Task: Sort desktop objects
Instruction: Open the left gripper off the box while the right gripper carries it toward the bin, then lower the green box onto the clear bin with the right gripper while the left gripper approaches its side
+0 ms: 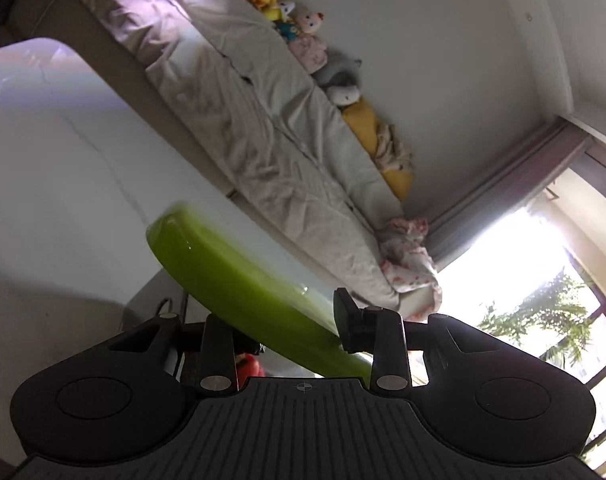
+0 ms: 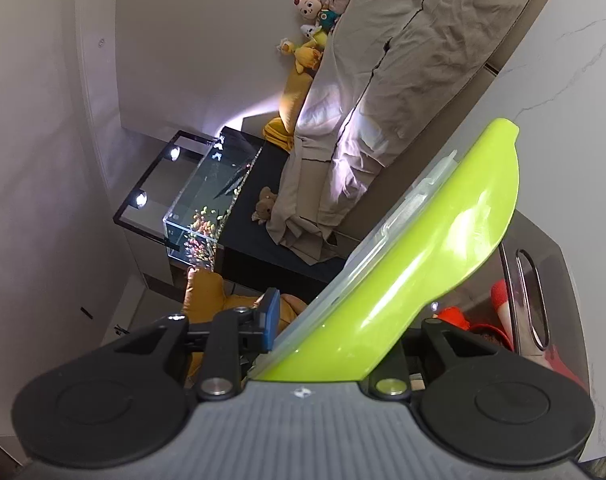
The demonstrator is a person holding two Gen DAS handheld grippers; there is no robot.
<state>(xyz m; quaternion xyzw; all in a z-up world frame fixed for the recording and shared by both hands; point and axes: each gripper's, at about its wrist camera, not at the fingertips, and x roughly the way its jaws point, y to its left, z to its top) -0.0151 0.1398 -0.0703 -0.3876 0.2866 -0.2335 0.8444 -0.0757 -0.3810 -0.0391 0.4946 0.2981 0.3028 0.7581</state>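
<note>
A lime-green plastic lid (image 1: 239,280) with a clear inner rim is held between both grippers, tilted above the white marble table (image 1: 43,168). My left gripper (image 1: 287,332) is shut on one edge of the lid. My right gripper (image 2: 343,320) is shut on the opposite edge of the same lid (image 2: 435,236). Below the lid in the right wrist view is a grey storage bin (image 2: 539,280) holding red objects (image 2: 455,316). A red object (image 1: 249,368) also shows under the lid in the left wrist view.
A sofa with a beige cover (image 1: 263,136) runs along the table's far side, with plush toys (image 1: 303,28) on its back. A glass tank (image 2: 207,204) stands on a black cabinet (image 2: 271,236). A bright window (image 1: 543,280) is at the right.
</note>
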